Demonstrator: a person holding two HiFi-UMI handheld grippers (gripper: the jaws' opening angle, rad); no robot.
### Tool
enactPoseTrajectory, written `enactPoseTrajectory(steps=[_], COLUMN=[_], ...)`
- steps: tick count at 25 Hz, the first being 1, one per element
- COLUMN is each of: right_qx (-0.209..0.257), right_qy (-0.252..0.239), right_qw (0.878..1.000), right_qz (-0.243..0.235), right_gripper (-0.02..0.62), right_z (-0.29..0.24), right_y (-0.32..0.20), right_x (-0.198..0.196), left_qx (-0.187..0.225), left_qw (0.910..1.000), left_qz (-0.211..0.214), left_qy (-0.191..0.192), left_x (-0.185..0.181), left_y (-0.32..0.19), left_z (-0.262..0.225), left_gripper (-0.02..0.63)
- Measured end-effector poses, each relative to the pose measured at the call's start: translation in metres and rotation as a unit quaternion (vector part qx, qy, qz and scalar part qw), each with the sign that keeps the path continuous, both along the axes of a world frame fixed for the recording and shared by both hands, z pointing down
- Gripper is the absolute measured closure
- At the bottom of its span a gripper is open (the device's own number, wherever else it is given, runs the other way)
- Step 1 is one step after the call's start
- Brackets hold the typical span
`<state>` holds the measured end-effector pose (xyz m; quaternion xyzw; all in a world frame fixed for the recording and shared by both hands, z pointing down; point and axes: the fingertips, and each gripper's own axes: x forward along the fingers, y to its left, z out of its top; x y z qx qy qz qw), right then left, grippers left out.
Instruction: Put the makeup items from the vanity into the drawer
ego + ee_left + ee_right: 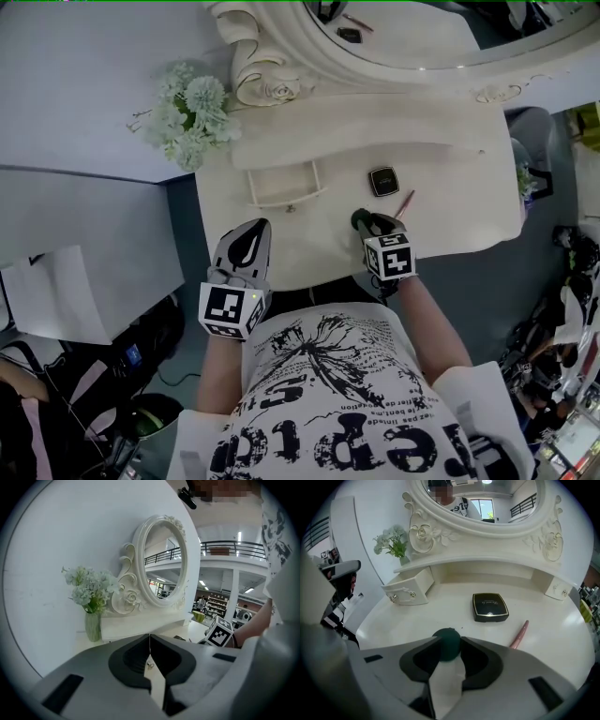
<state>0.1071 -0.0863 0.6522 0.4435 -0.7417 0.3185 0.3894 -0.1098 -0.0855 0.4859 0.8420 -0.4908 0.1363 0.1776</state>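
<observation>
On the white vanity top (469, 202) lie a black compact (382, 180) and a pink pencil (405, 203). A small white drawer (284, 184) stands pulled out under the shelf at the left. My right gripper (364, 221) points down at the tabletop, with a dark green round sponge (447, 644) between its jaw tips. The jaws stand open close on either side of it. In the right gripper view the compact (490, 607) and pencil (519, 634) lie beyond it, and the drawer (408, 588) at the left. My left gripper (253, 230) hangs shut and empty near the table's front edge.
A vase of pale flowers (192, 112) stands at the table's back left beside the oval mirror's ornate frame (267, 84). A raised shelf (375, 131) runs along the back, with a closed small drawer (557, 588) at its right end. Bags and clutter lie on the floor to the left.
</observation>
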Motion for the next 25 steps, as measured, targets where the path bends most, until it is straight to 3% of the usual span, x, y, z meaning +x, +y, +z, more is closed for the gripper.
enactPoseTrajectory(steps=[5,9,17,25], right_qx=[-0.003,0.007,0.033,0.078], right_qy=[0.001,-0.007,-0.065,-0.100], right_qw=[1.000,1.000,0.997,0.991], right_qz=[-0.016,-0.023,0.015,-0.031], right_gripper=[0.557,0.557,0.557,0.557], right_z=[-0.001,-0.010,-0.060,-0.113], right_y=[0.004,0.001,-0.029,-0.069], right_x=[-0.012,-0.014,-0.028,-0.084], left_qx=[0.001,0.006,0.027,0.059], left_qw=[1.0000,1.0000,0.9996,0.9977], left_qz=[0.001,0.002,0.000,-0.034], left_qy=[-0.003,-0.006,-0.005,-0.003], left_x=[0.001,0.001,-0.003,-0.025], left_y=[0.000,-0.001,-0.004,-0.003], left_z=[-0.003,-0.007,-0.019,-0.043], left_gripper=[0.584,0.584,0.584,0.584])
